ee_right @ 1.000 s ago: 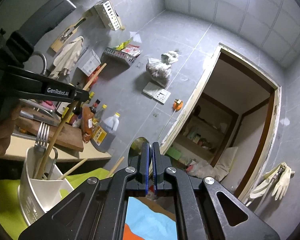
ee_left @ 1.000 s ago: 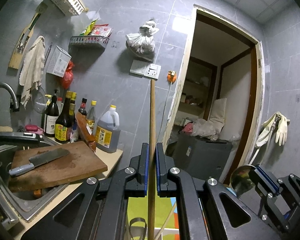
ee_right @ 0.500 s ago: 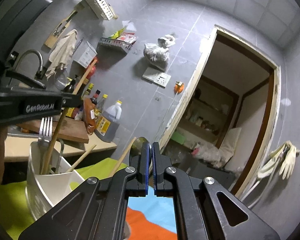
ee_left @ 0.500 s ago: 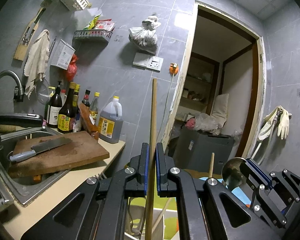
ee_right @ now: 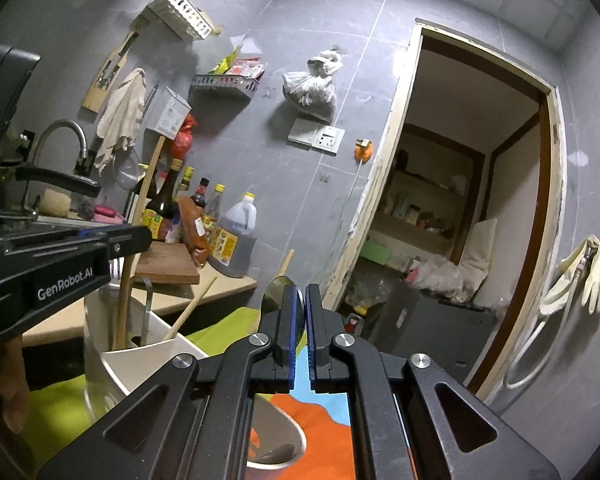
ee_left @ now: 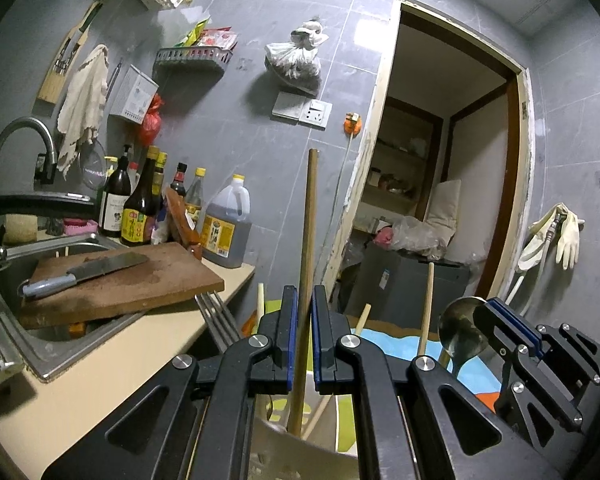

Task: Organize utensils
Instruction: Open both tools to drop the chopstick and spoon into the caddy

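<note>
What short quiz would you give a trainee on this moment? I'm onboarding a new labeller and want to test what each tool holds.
1. True or false: the left tongs grip a metal fork.
2. Multiple choice: what do the right tongs hold? A) a metal spoon B) a knife C) a bottle
3. Fill in: the wooden handle stands nearly upright, its lower end inside the white ____.

Key
1. False: they grip the wooden handle.
2. A
3. utensil holder
</note>
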Demonstrator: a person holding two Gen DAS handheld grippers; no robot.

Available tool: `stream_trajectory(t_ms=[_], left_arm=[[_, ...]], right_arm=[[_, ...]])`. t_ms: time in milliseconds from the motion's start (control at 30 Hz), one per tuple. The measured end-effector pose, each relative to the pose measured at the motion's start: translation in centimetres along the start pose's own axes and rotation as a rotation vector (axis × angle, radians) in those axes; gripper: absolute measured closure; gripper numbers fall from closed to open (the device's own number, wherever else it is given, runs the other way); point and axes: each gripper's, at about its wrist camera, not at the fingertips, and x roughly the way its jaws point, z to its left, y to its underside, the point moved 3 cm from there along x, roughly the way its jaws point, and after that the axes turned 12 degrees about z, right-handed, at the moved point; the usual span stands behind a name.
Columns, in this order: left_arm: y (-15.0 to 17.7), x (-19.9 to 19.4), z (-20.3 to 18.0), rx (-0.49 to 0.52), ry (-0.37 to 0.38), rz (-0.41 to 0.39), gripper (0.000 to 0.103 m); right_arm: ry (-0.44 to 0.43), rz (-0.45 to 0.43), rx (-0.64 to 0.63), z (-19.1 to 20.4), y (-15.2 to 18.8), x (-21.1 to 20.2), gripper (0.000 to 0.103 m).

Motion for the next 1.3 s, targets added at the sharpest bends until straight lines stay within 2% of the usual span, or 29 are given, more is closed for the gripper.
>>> stream_trajectory(t_ms=[200, 533, 567, 633, 700, 933, 1000, 1067, 1200, 1300], left_arm=[[0.7, -0.3, 0.1, -0.013, 0.007, 0.004, 0.099], [0.8, -0.7, 0.0, -0.006, 0.036, 0.025, 0.097], [0.8, -0.7, 0.1, -0.010, 0.042, 0.030, 0.096], [0.7, -0.8, 0.3, -0.019, 0.051, 0.033, 0.084], [0.7, -1.0, 0.4, -0.028, 0.063, 0.031, 0.077], [0.6, -1.2, 0.3, -0.022, 0.073, 0.043, 0.076], [0.6, -1.2, 0.3, -0.021, 0.077, 0.046, 0.074], [0.6, -1.3, 0.2, -0.018, 0.076, 0.046, 0.071], [0.5, -1.6, -0.1, -0.003, 0.059, 0.041, 0.068], [0.4, -2.0, -0.4, 0.008, 0.041, 0.039, 0.060]], right_arm=[[-0.028, 0.014, 0.037, -0.2, 0.4, 0.1, 0.100], [-0.131, 0.036, 0.125, -0.8, 0.8, 0.4, 0.098], [-0.143, 0.040, 0.134, -0.9, 0.8, 0.5, 0.098], [-0.160, 0.046, 0.146, -1.0, 0.9, 0.5, 0.097], [-0.179, 0.053, 0.161, -1.1, 0.9, 0.6, 0.097], [-0.241, 0.058, 0.236, -2.2, 1.0, 0.5, 0.095], [-0.246, 0.059, 0.253, -2.6, 1.1, 0.3, 0.091], [-0.242, 0.055, 0.269, -3.0, 1.2, 0.1, 0.082], [-0.217, 0.054, 0.282, -3.5, 1.2, -0.4, 0.081], [-0.201, 0.052, 0.299, -4.0, 1.2, -0.8, 0.072]])
